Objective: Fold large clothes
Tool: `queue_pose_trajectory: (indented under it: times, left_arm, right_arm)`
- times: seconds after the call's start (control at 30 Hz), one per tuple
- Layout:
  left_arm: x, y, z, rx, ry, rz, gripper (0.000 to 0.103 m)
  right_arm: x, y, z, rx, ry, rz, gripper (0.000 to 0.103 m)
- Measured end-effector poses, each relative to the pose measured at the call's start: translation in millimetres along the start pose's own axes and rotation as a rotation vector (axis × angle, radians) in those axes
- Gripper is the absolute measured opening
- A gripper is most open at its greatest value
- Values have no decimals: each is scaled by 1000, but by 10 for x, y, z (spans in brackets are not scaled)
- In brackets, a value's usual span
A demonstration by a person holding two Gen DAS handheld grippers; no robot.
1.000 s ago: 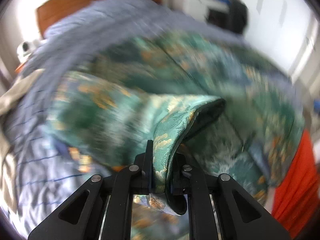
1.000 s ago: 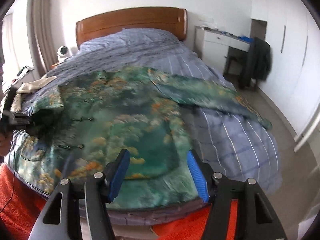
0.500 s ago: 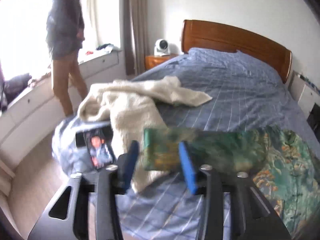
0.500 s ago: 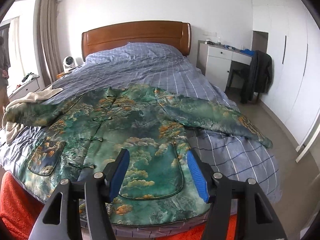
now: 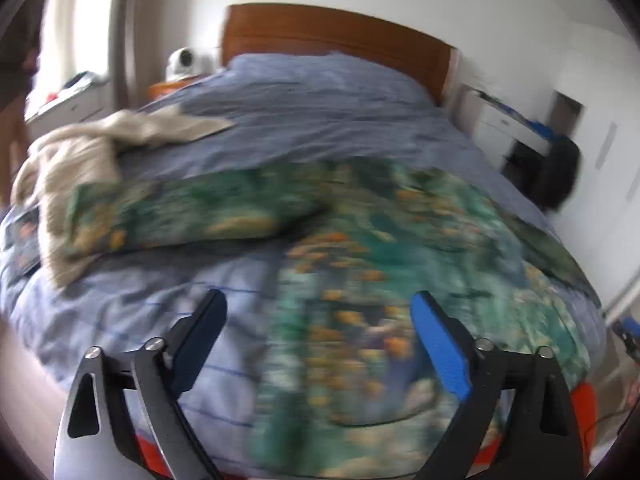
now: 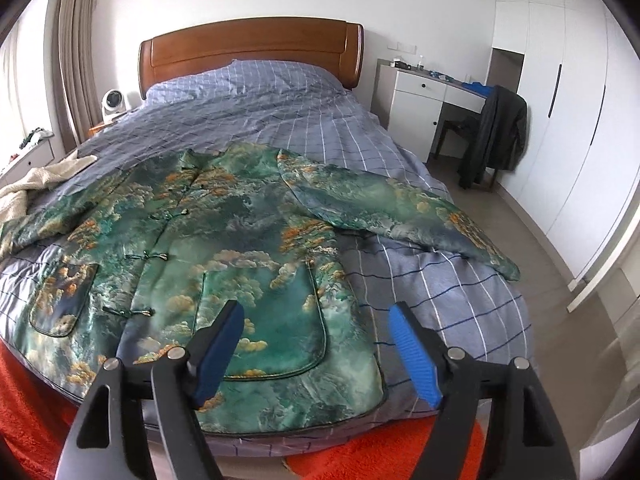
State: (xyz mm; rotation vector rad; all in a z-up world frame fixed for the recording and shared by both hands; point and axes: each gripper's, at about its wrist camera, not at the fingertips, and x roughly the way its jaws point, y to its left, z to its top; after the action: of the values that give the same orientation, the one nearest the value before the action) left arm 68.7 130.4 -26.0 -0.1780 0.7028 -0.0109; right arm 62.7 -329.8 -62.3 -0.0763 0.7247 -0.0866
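The jacket point(image 6: 224, 248) lies spread flat on the bed point(image 6: 440, 292) (sleeves out to both sides). Left claw point(image 5: 316, 332) and right claw point(image 6: 316, 336) hover over its hem, both opening, nothing between them

Bed point(image 6: 304, 120) with wooden headboard point(image 6: 248, 52), cream blanket point(image 6: 24, 184), white fan point(image 6: 113, 105), white desk point(image 6: 420, 100), dark coat point(image 6: 496, 136) on chair, orange rug point(image 6: 384, 452).

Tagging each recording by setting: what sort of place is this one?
A home bedroom, most likely: a bed with a wooden headboard, a white wardrobe along the wall, and a desk beside it. A green patterned jacket lies spread on the bed.
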Motion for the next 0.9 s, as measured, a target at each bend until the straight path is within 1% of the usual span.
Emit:
queue_pose_trajectory:
  times: [0.03, 0.1, 0.2, 0.27, 0.3, 0.37, 0.43, 0.5, 0.53, 0.57, 0.6, 0.63, 0.7, 0.73, 0.77, 0.83, 0.9]
  left_arm:
    - [-11, -132, 7, 23, -11, -8, 100]
    - [-18, -372, -12, 75, -23, -21, 101]
    - [18, -720, -98, 154, 10, -41, 102]
    - [89, -841, -176, 201, 47, -45, 102]
    - [93, -898, -217, 216, 55, -42, 102]
    - [89, -953, -280, 215, 31, -40, 102]
    - [68, -984, -332, 212, 26, -79, 103]
    - [68, -1031, -356, 250, 28, -109, 103]
    - [42, -1076, -371, 277, 17, -104, 103]
    - [16, -1118, -384, 313, -1, -93, 103]
    - [-10, -1155, -398, 348, -25, -75, 103]
    - [-30, -1200, -411, 380, -53, -44, 103]
    - [-76, -1257, -432, 437, -116, 72, 103]
    - [-77, -1277, -438, 447, -136, 113, 103]
    - [-79, -1282, -441, 448, -135, 118, 103]
    - [-57, -1244, -428, 412, -84, 64, 103]
    - [-32, -1178, -414, 337, -7, 2, 103]
  right_arm:
    - [2, 5, -4, 1, 2, -1, 78]
    - [6, 25, -20, 11, 1, 5, 80]
    - [7, 86, -47, 24, -1, 35, 80]
    - [-3, 139, -61, 20, -7, 57, 81]
    - [-12, 165, -70, 15, -15, 63, 84]
    - [17, 226, -79, 1, -8, 67, 87]
    - [43, 297, -65, -23, 9, 98, 87]
    - [-41, 345, -41, -43, -33, 108, 88]
    - [-93, 360, -39, -50, -65, 117, 89]
    - [-134, 373, -40, -58, -88, 132, 98]
    - [-157, 393, -42, -72, -95, 157, 103]
    - [-163, 422, -57, -91, -92, 182, 103]
    - [-130, 484, -89, -124, -63, 196, 103]
    - [-109, 527, -117, -146, -43, 212, 103]
    - [-96, 566, -145, -164, -30, 224, 103]
    - [-102, 636, -195, -193, -26, 240, 103]
    - [-106, 710, -242, -224, -39, 260, 103]
